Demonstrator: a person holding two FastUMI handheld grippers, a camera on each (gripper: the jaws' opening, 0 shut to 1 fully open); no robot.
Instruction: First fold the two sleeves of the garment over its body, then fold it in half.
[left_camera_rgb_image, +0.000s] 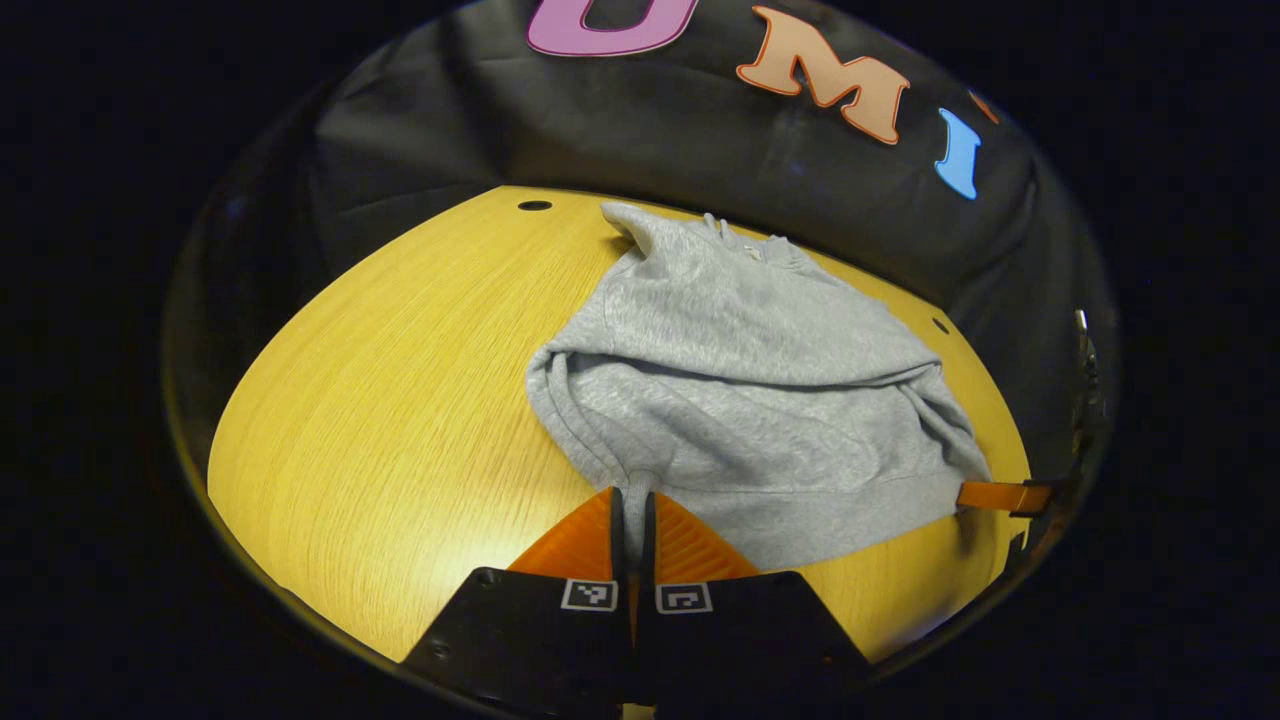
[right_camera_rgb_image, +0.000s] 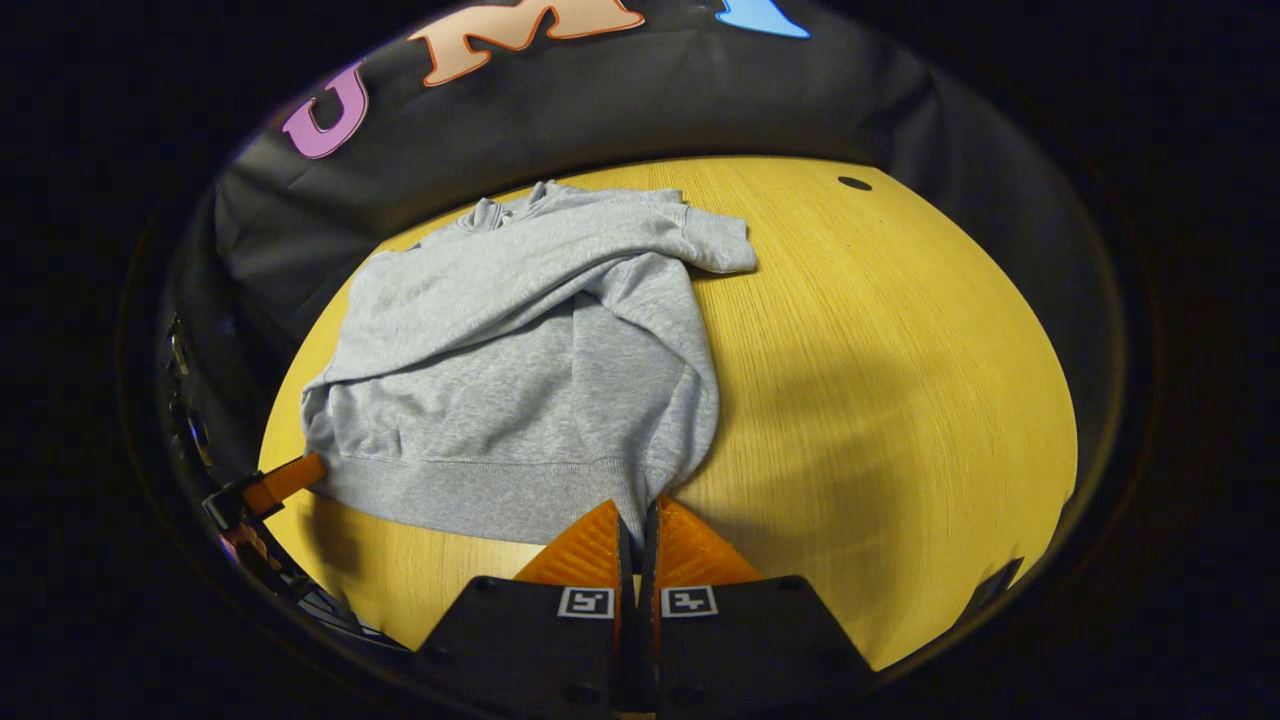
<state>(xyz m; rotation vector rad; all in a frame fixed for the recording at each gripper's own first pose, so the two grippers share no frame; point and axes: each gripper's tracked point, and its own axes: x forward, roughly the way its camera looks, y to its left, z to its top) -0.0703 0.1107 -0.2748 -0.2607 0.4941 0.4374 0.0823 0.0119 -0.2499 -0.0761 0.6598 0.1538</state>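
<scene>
A grey sweatshirt lies flat on the yellow wooden table, collar toward the far wall. Its sleeves are folded across the body; one cuff reaches the garment's far corner. In the left gripper view, my left gripper is shut on one near corner of the hem, with grey cloth between its fingers. My right gripper is shut on the other near corner. Each view also shows the other gripper at the opposite hem corner: the right gripper and the left gripper.
Bare tabletop spreads to the left of the sweatshirt in the left gripper view and to its right in the right gripper view. Small dark holes mark the table's far part. The black cloth wall stands just behind the collar.
</scene>
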